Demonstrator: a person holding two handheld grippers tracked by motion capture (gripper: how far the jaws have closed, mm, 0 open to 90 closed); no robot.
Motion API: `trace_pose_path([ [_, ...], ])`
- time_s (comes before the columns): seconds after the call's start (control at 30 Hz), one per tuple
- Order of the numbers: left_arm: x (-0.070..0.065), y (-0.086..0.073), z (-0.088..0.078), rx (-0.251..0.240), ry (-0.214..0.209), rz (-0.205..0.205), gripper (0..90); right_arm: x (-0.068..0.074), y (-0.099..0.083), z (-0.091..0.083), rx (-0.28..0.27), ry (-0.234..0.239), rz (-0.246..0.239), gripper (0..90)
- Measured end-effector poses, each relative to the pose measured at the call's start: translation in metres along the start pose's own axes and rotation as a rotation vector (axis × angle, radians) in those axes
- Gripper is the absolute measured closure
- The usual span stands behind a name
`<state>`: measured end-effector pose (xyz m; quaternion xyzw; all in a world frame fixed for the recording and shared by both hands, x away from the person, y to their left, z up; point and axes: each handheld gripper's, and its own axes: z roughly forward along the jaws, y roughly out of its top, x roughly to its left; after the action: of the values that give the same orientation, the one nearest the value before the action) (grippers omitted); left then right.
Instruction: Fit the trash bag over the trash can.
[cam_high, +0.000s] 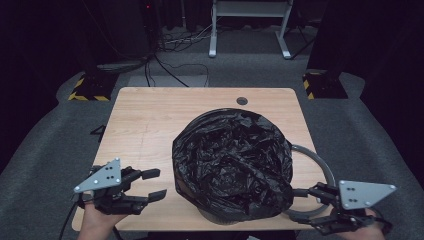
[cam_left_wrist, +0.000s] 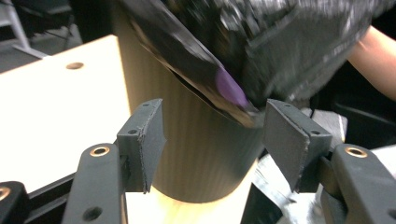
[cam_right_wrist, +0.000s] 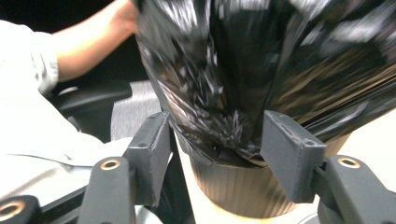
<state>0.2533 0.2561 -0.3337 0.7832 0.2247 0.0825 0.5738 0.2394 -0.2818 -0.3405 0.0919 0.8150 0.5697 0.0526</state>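
**Bin liner draped over bin, both grippers released**

Left hand-held gripper (cam_high: 156, 184): jaws apart, empty, just left of the bin (cam_left_wrist: 201, 158). Black bin liner (cam_high: 232, 162): draped over the bin, which stands on the bench (cam_high: 145, 125). Right hand-held gripper (cam_high: 298, 206): jaws apart, just right of the bin.

Grey carpet (cam_high: 45, 150) is laid around the wooden table (cam_high: 145, 125) — cables (cam_high: 165, 65) and white desk legs (cam_high: 215, 35) seen beyond it, surroundings dark.
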Motion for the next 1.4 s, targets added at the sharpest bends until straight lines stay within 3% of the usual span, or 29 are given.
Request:
trace_pose_path([
  [0.07, 0.004, 0.007, -0.004, -0.018, 0.014, -0.005, 38.0, 0.001, 0.004, -0.014, -0.036, -0.007, -0.009, 41.9],
  [0.1, 0.005, 0.011, -0.005, -0.022, 0.018, -0.006, 37.9, -0.002, 0.010, -0.026, -0.067, -0.049, -0.017, 41.9],
  [0.13, 0.007, 0.016, -0.005, -0.022, 0.025, -0.004, 37.9, -0.002, 0.010, -0.026, -0.067, -0.049, -0.017, 41.9],
  [0.2, 0.013, 0.027, -0.003, -0.028, 0.028, -0.007, 37.2, -0.010, 0.019, -0.035, -0.083, -0.112, -0.008, 41.8],
  [0.27, 0.020, 0.037, 0.001, -0.028, 0.029, -0.014, 36.2, -0.023, 0.029, -0.038, -0.099, -0.164, 0.006, 41.4],
  [0.3, 0.024, 0.042, 0.004, -0.027, 0.033, -0.018, 35.2, -0.038, 0.039, -0.037, -0.113, -0.199, 0.026, 41.1],
  [0.33, 0.028, 0.046, 0.006, -0.030, 0.036, -0.027, 35.2, -0.038, 0.039, -0.037, -0.113, -0.199, 0.026, 41.1],
  [0.37, 0.032, 0.051, 0.008, -0.040, 0.035, -0.030, 34.8, -0.055, 0.047, -0.032, -0.118, -0.231, 0.046, 40.3],
  [0.4, 0.035, 0.055, 0.010, -0.048, 0.032, -0.040, 34.8, -0.055, 0.047, -0.032, -0.118, -0.231, 0.046, 40.3],
  [0.43, 0.041, 0.063, 0.015, -0.049, 0.033, -0.044, 34.8, -0.072, 0.053, -0.024, -0.114, -0.241, 0.069, 39.9],
  [0.47, 0.041, 0.063, 0.015, -0.049, 0.033, -0.044, 34.8, -0.072, 0.053, -0.024, -0.114, -0.241, 0.069, 39.9],
  [0.57, 0.046, 0.074, 0.023, -0.056, 0.014, -0.049, 34.6, -0.100, 0.064, -0.004, -0.095, -0.233, 0.089, 38.5],
  [0.7, 0.047, 0.083, 0.035, -0.060, -0.036, -0.084, 34.2, -0.112, 0.071, 0.011, -0.098, -0.207, 0.101, 37.7],
  [0.8, 0.046, 0.085, 0.047, -0.012, -0.035, -0.085, 34.6, -0.119, 0.074, 0.023, -0.076, -0.194, 0.127, 37.7],
  [0.83, 0.045, 0.083, 0.052, 0.018, -0.036, -0.078, 41.7, -0.122, 0.073, 0.029, -0.060, -0.189, 0.143, 37.7],
  [0.93, 0.045, 0.080, 0.055, 0.036, -0.025, -0.071, 55.2, -0.123, 0.071, 0.032, -0.062, -0.182, 0.155, 37.7],
  [1.03, 0.048, 0.075, 0.054, 0.012, -0.046, -0.093, 56.2, -0.123, 0.068, 0.031, -0.081, -0.180, 0.169, 37.5],
  [1.13, 0.048, 0.074, 0.050, -0.001, -0.039, -0.079, 60.2, -0.121, 0.067, 0.028, -0.087, -0.189, 0.161, 37.5],
  [1.23, 0.052, 0.073, 0.045, -0.015, -0.017, -0.101, 53.0, -0.119, 0.068, 0.023, -0.093, -0.198, 0.155, 37.4],
  [1.3, 0.058, 0.071, 0.047, -0.019, -0.044, -0.141, 48.8, -0.120, 0.066, 0.022, -0.090, -0.191, 0.171, 36.2],
  [1.4, 0.058, 0.071, 0.047, -0.020, -0.039, -0.143, 47.0, -0.121, 0.064, 0.022, -0.100, -0.182, 0.186, 35.9],
])
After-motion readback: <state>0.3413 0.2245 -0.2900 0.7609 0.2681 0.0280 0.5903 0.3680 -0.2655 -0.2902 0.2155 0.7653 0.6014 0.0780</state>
